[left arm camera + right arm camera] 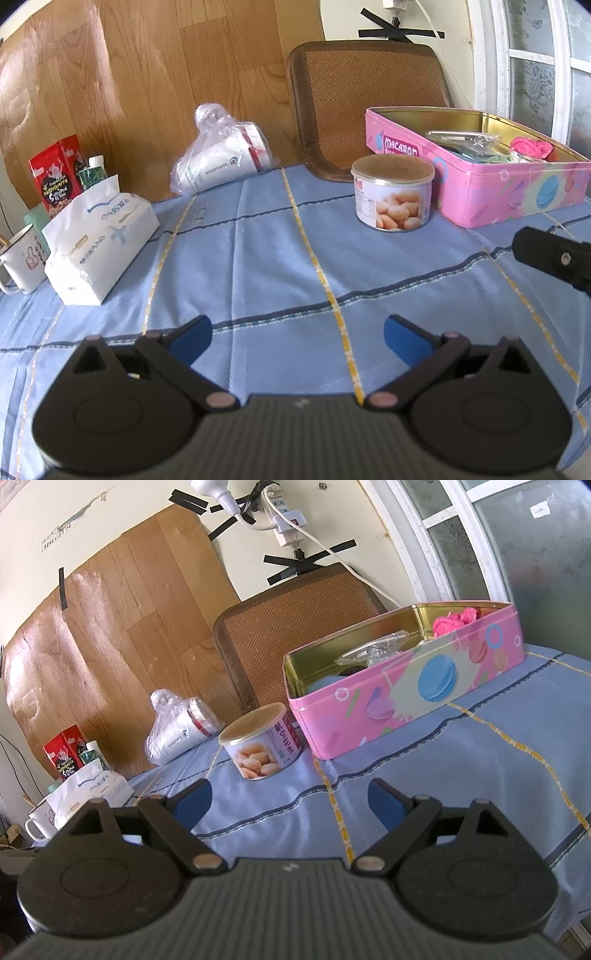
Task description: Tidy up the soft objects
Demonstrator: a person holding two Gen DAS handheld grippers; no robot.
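Two grippers hang over a table covered in a blue checked cloth (258, 258) with yellow and dark lines, and both hold nothing: the left gripper (297, 338) has its blue-padded jaws spread wide above bare cloth, and the right gripper (290, 803) is spread just as wide. Part of the right gripper also shows as a black piece at the right edge of the left wrist view. The soft things sit in the pink tin (480, 192) at the far right of the table, open at the top, gold inside, printed with macarons and the word "MACARON": a fuzzy pink knitted piece (452, 622) lies at its far end, beside a clear plastic packet (376, 650), and something blue shows low at the near end in the right wrist view. Just beside the tin stands a round peanut can (392, 195) with a plastic lid; its label carries Chinese characters and a picture of peanuts. Farther left a clear bag of paper cups (221, 158) lies on its side, a logo on the cups too small to read. At the left edge are a white tissue pack (99, 240) with blue print, a red snack box (55, 177), and an enamel mug (22, 258).
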